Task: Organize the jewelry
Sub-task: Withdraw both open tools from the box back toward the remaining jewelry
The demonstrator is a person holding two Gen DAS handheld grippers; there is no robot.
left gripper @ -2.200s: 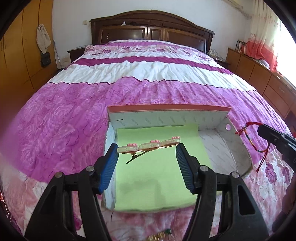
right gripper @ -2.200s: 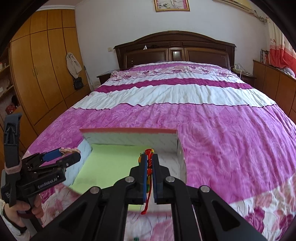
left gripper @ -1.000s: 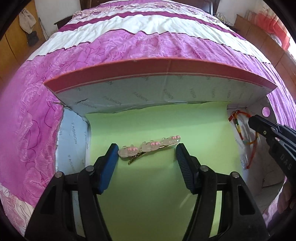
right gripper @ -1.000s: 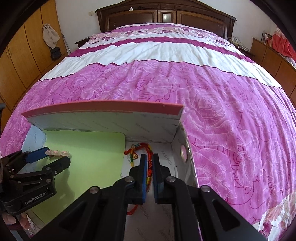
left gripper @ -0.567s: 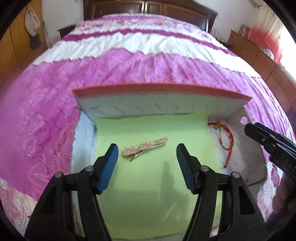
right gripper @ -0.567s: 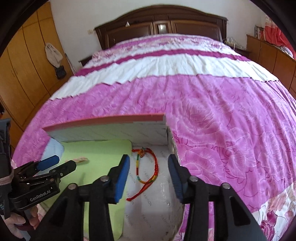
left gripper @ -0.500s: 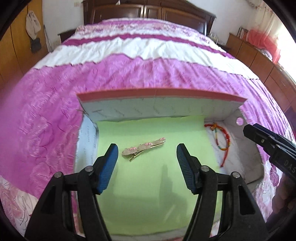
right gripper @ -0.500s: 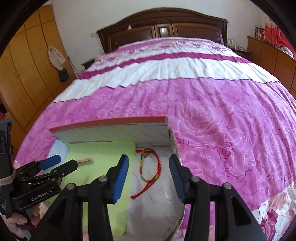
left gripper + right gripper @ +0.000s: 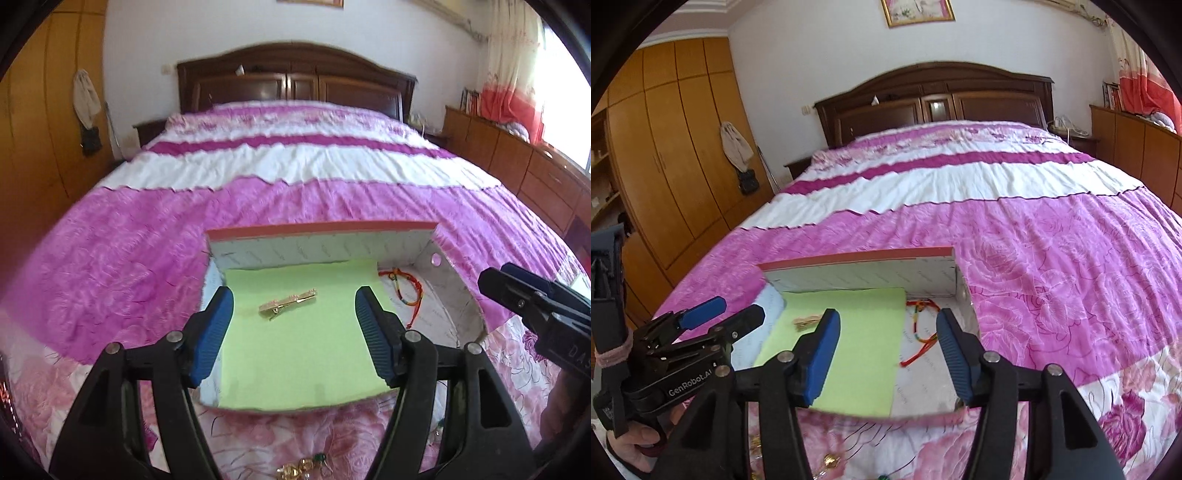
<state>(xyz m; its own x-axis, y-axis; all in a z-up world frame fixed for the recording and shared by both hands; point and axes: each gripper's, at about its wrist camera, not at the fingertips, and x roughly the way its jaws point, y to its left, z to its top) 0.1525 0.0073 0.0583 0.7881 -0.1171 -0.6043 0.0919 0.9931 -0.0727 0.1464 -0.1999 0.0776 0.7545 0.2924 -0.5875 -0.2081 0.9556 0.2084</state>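
A shallow open box (image 9: pixel 321 245) with a red rim lies on the bed, part lined with a green sheet (image 9: pixel 295 354). A gold hair clip (image 9: pixel 288 303) with pink stones lies on the green sheet. A red and multicoloured string bracelet (image 9: pixel 406 291) lies on the box's white floor at the right. My left gripper (image 9: pixel 294 332) is open and empty, raised above the box's near side. My right gripper (image 9: pixel 888 350) is open and empty, above the bracelet (image 9: pixel 919 332) and the box (image 9: pixel 857 258). The clip shows in the right wrist view (image 9: pixel 807 320) too.
The box sits on a pink and white bedspread (image 9: pixel 295 166). More loose jewelry (image 9: pixel 303 470) lies on the bedspread near my left gripper's base, also showing in the right wrist view (image 9: pixel 831 459). A wooden headboard (image 9: pixel 934 99), wardrobe (image 9: pixel 665 166) and side cabinets (image 9: pixel 517 166) surround the bed.
Both grippers let go: the hair clip now lies on the green sheet and the bracelet on the box floor. Both grippers then opened wide and pulled back and up from the box.
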